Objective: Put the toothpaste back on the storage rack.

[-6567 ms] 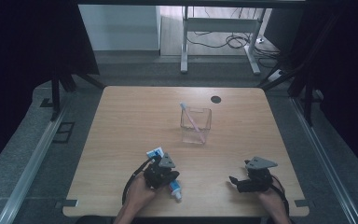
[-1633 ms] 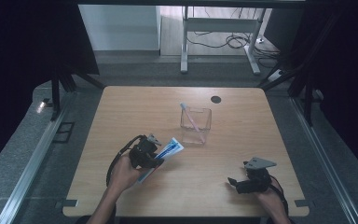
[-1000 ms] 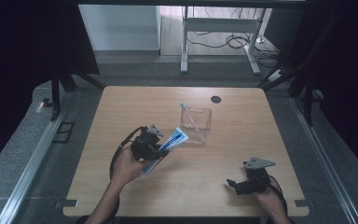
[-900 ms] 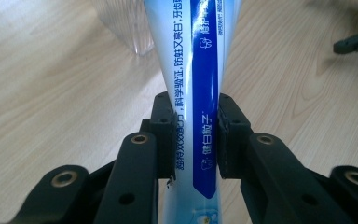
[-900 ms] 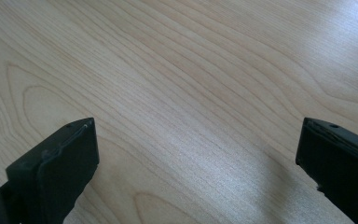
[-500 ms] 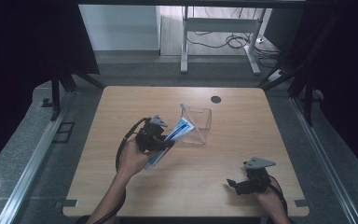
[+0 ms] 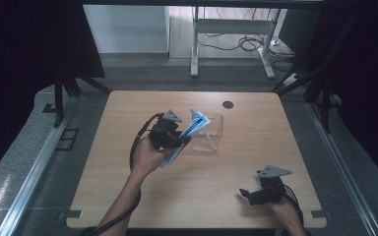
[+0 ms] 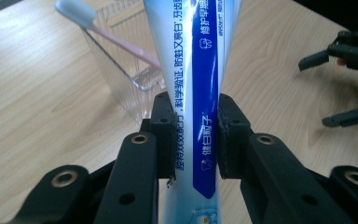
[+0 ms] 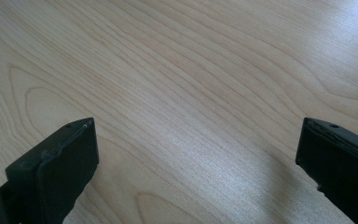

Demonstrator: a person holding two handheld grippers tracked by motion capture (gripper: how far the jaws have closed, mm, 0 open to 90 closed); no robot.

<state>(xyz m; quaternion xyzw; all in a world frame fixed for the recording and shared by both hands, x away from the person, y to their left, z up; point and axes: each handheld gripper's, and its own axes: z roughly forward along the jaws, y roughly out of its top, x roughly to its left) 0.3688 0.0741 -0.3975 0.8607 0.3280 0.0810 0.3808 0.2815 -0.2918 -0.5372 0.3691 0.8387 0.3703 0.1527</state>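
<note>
L gripper [image 7: 177,139] is clamping the toothpaste tube [image 7: 187,135] approx mid-body, jaws pressing on both flat sides w/ the tube filling the gap between them. In the left gripper view, the pads [image 8: 165,135] are squeezing the blue-and-white tube [image 8: 196,93], printed text running lengthwise betw. them. The tube is hanging tilted off the table [image 7: 142,206], its upper end leaning over the near-left rim of the clear plastic holder [image 7: 209,133], lower end sticking out below the hand. Can't tell if the tube's tip is touching the holder wall or just sitting above it.

Inside the holder [image 8: 121,70] a pink toothbrush [image 8: 107,37] is leaning diagonally, white head poking above the rim; in the high view it's showing as a thin pink line [image 7: 207,143] across the holder.

R gripper [image 7: 250,195] is resting low at the table's near-right corner, well apart from the holder, jaws standing wide apart and gripping nothing. The right gripper view is showing both black jaws at the far edges w/ bare wood grain [image 9: 191,93] betw. them. That gripper is also showing far off in the left gripper view [image 8: 335,84], jaws spread.
</note>
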